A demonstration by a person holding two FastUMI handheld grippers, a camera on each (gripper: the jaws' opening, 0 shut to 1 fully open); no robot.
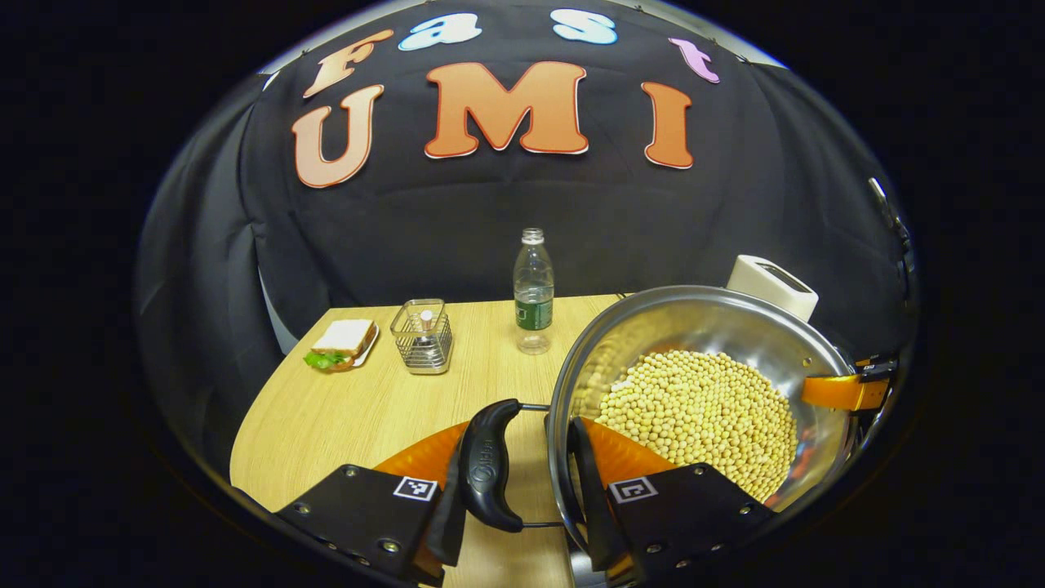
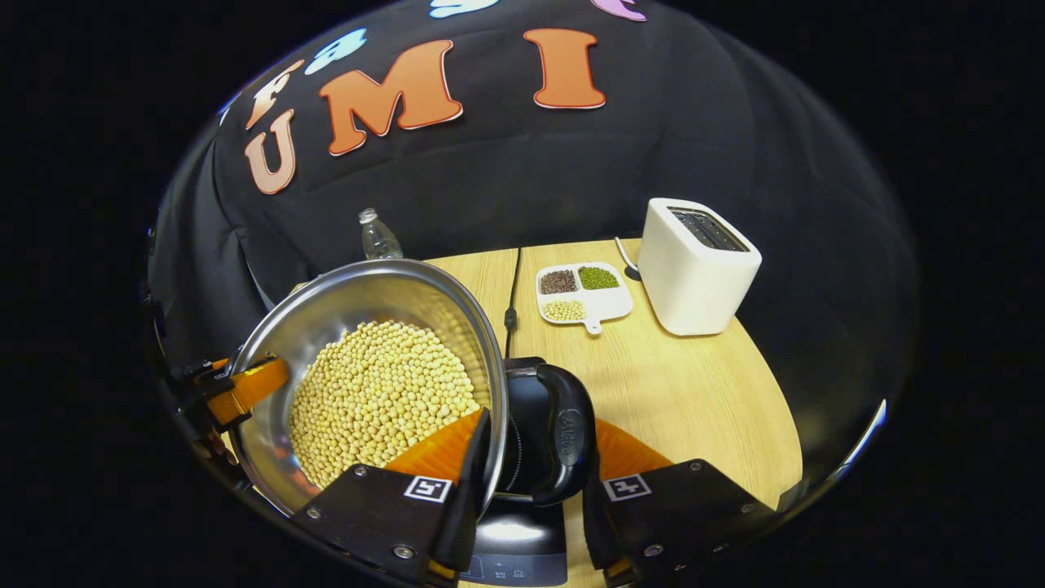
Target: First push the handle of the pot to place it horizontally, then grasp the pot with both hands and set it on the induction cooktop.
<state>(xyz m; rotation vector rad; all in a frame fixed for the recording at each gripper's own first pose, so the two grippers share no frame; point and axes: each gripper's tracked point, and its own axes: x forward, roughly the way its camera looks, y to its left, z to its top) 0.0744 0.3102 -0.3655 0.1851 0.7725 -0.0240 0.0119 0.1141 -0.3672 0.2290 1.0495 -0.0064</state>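
With my left gripper (image 1: 535, 469) and right gripper (image 2: 531, 461) each closed across a rim and black loop handle, I hold the round steel pot of yellow beans (image 2: 371, 371) aloft. The black induction cooktop (image 2: 518, 543) lies at six o'clock below my right gripper. Uneven lowering could tip it, spilling beans.
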